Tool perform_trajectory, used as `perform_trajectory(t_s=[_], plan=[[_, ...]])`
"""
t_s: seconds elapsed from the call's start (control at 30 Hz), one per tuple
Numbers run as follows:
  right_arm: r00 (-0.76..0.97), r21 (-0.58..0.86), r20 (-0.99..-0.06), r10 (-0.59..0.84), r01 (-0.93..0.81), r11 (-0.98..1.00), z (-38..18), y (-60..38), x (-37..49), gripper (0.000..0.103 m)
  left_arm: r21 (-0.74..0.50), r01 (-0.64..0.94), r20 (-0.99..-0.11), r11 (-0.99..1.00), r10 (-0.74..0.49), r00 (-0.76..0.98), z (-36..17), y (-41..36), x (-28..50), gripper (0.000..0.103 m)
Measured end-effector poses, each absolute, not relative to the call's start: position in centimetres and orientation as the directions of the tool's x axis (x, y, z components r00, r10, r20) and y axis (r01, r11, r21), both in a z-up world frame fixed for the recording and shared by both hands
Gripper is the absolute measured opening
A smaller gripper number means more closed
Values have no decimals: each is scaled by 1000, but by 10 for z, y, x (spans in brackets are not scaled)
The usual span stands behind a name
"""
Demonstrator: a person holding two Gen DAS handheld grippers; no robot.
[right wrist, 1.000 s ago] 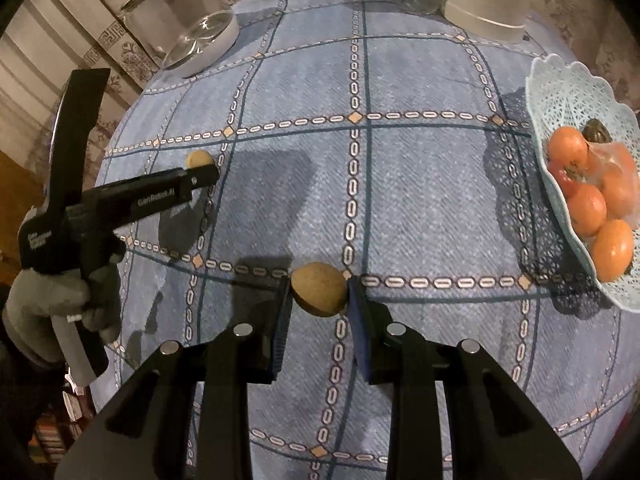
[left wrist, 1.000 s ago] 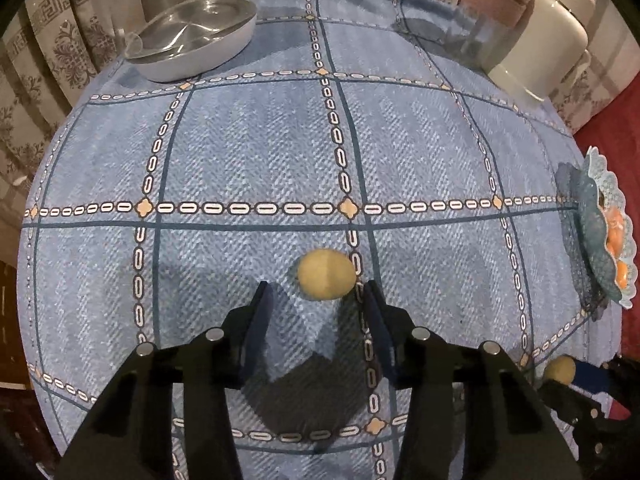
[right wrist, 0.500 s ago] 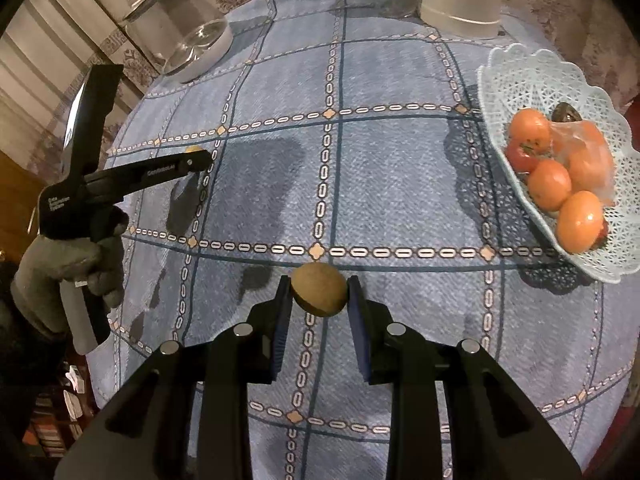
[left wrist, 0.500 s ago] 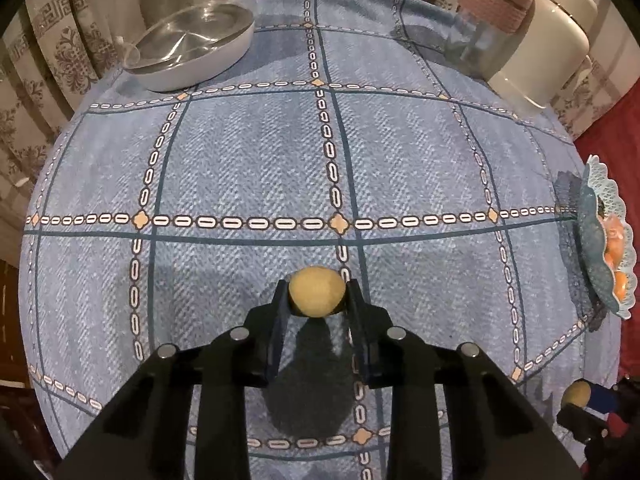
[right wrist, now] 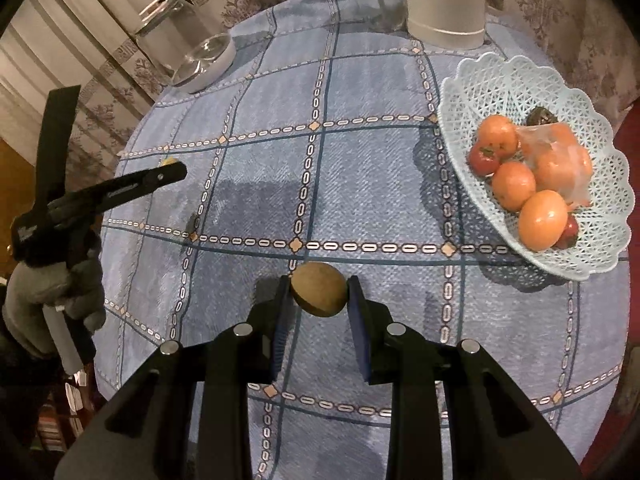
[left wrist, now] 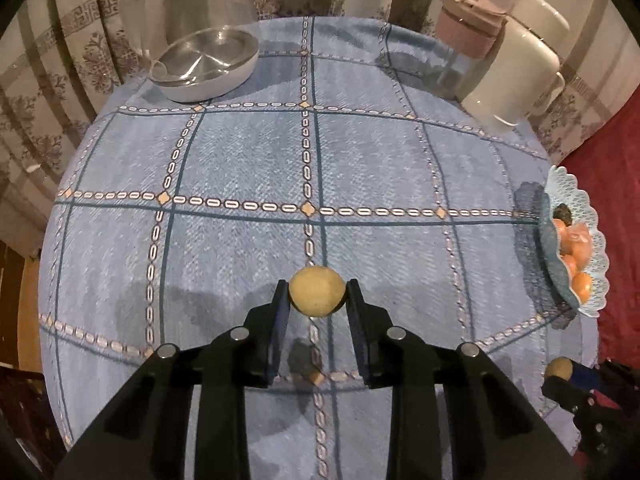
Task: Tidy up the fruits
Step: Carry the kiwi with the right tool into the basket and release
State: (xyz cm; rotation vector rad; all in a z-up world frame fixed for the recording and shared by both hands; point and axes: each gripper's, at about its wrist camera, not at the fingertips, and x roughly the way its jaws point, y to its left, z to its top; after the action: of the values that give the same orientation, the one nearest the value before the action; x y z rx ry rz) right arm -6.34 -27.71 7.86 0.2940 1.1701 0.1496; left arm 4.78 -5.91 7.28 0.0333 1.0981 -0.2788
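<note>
In the left wrist view my left gripper is shut on a round yellowish fruit and holds it above the blue checked tablecloth; its shadow lies below. In the right wrist view my right gripper is shut on a brown oval fruit, also off the cloth. A pale blue lattice basket with several orange and red fruits stands at the right, up and to the right of the right gripper. The same basket shows at the right edge of the left wrist view.
A steel dish and a glass jar stand at the far left of the table. A white jug and a pink-lidded jar stand at the far right. A gloved hand holds the left gripper.
The left gripper closed on the yellowish fruit and lifted it off the cloth. The right gripper, still holding the brown fruit, moved up and towards the basket.
</note>
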Motion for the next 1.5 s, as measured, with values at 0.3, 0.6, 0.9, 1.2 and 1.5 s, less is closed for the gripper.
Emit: perform_trajectory(t_s=[0.3, 0.6, 0.9, 1.2, 1.5], plan=[[410, 329, -866, 285, 40, 943, 89, -312, -80, 28, -104, 230, -869, 968, -200, 452, 94, -78, 12, 29], [456, 359, -845, 279, 96, 929, 100, -369, -96, 28, -114, 231, -834, 966, -219, 506, 126, -106, -13, 29], [508, 374, -825, 248, 162, 913, 107, -429, -112, 28, -136, 241, -809, 961, -248, 532, 145, -133, -40, 29], [543, 365, -814, 204, 205, 908, 109, -476, -107, 28, -146, 239, -796, 960, -257, 548, 156, -150, -67, 29], [541, 345, -821, 184, 212, 914, 97, -491, -88, 28, -141, 229, -796, 963, -248, 552, 161, -152, -82, 29]])
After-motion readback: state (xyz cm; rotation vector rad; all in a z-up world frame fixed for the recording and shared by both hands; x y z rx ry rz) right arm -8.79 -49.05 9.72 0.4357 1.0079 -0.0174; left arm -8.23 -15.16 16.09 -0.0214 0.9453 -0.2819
